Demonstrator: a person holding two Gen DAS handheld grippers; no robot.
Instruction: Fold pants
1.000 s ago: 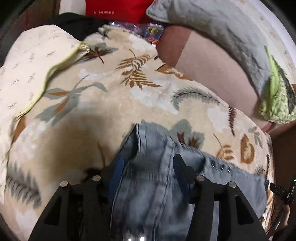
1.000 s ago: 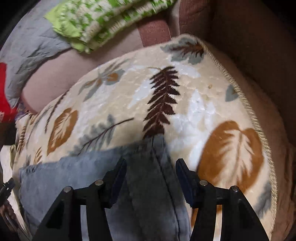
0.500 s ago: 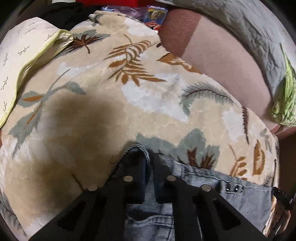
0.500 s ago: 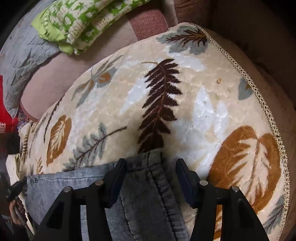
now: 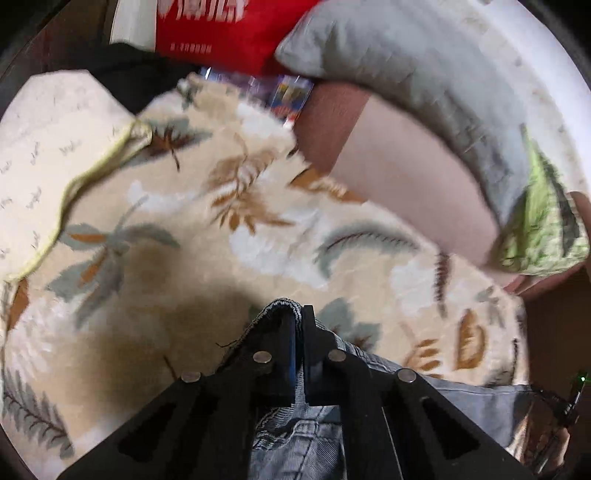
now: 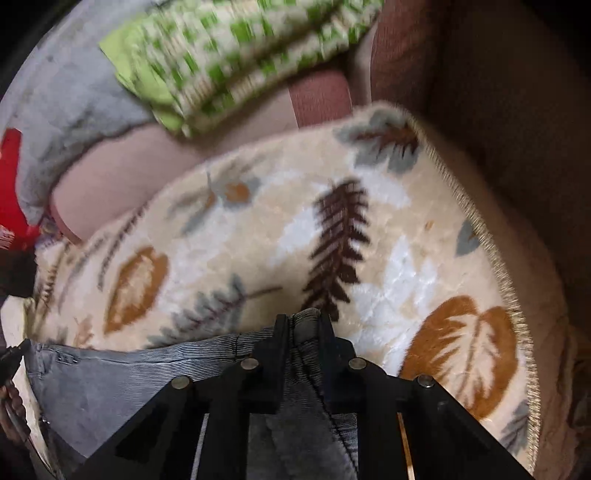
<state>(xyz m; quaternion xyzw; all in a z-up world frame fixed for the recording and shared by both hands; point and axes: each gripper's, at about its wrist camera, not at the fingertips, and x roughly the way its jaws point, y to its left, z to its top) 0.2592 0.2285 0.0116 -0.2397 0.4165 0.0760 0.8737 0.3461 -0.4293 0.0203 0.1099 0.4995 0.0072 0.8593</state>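
Grey-blue jeans (image 5: 476,406) lie on a cream blanket with a leaf print (image 5: 258,221). In the left wrist view my left gripper (image 5: 297,314) is shut on a bunched edge of the jeans at their left end. In the right wrist view the jeans (image 6: 122,380) stretch leftward, and my right gripper (image 6: 303,321) is shut on a fold of their right end. The cloth between both grippers looks lifted slightly off the blanket (image 6: 369,258). Both views are motion-blurred.
A cream pillow (image 5: 48,155) lies at the left. A grey cushion (image 5: 424,85), a green patterned cloth (image 6: 236,62) and a red item (image 5: 229,29) sit behind on a pinkish sofa seat (image 5: 406,177). The blanket's fringed edge (image 6: 491,258) drops off at the right.
My right gripper has shut on the jeans' edge; it was open half a second ago. My left gripper stayed shut on the jeans. Both have pulled back and up with the cloth.
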